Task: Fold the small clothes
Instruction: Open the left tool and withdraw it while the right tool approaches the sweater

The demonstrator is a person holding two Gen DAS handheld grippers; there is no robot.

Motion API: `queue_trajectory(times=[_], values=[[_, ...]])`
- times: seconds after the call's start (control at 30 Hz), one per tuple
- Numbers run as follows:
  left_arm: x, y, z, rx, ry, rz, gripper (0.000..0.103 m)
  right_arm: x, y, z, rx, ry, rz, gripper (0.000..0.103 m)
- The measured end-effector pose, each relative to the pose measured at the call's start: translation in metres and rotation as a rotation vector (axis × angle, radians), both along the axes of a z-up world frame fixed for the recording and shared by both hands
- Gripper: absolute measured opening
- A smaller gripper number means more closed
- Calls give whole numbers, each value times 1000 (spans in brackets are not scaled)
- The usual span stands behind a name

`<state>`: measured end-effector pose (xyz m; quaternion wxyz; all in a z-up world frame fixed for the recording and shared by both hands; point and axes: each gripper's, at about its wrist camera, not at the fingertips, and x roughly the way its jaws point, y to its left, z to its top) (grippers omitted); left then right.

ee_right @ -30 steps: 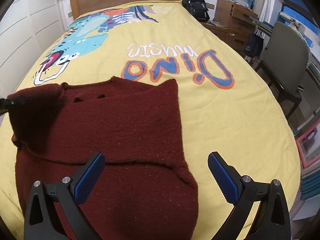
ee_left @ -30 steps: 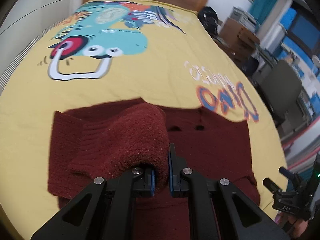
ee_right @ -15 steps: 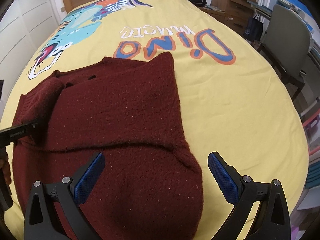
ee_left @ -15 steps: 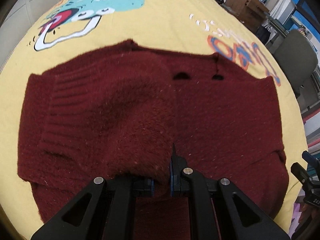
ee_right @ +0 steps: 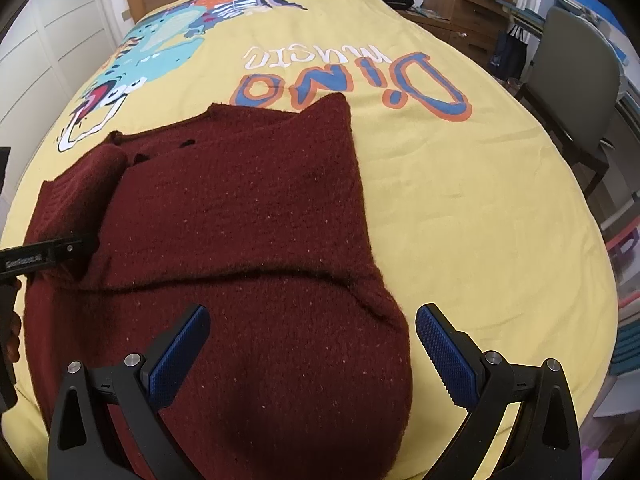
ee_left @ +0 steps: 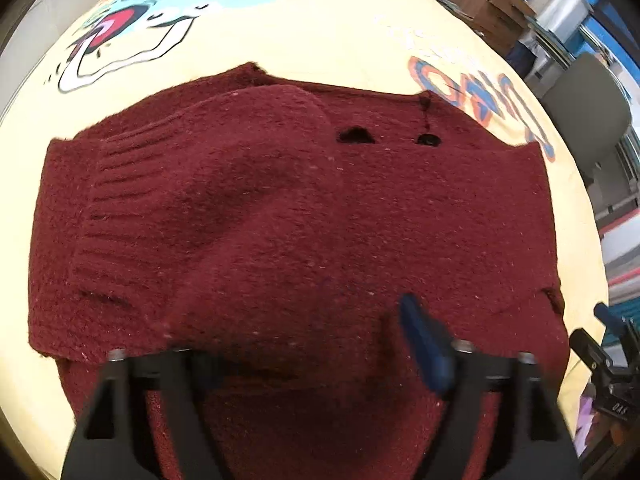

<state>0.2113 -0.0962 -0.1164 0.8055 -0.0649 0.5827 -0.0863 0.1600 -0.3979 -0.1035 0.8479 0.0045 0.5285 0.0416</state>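
"Dino music" printed upside down on yellow bedspread [ee_right: 460,208]; other lettering too small.

I'm working over a bed [ee_right: 460,200] spread with a yellow dinosaur-print cover [ee_right: 440,152]. A dark red knitted sweater [ee_right: 248,208] lies folded on it, near my edge.

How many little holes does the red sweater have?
2. Both sit near the far edge of the red sweater, side by side: a wider hole and a smaller, rounder hole to its right. More may hide under the folded sleeve.
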Motion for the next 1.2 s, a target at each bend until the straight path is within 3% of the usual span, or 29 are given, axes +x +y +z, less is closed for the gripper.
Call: queue_trajectory(times=[0.1,0.17,0.43,0.63,0.9,1.2], values=[[-3,-7,0,37,1,-34,88,-2,-1,0,8,2,-2,102],[-6,-7,0,35,11,-40,101,-2,-2,-1,11,1,-4,102],[-27,17,13,41,3,-31,102,-5,-2,1,20,-1,-5,102],[-54,66,17,75,-2,20,102,-6,5,-1,17,9,8,102],[-76,137,-3,125,49,150,102,-5,21,-3,-3,22,44,102],[-63,170,-27,102,54,217,100,2,53,0,-47,32,104,102]])
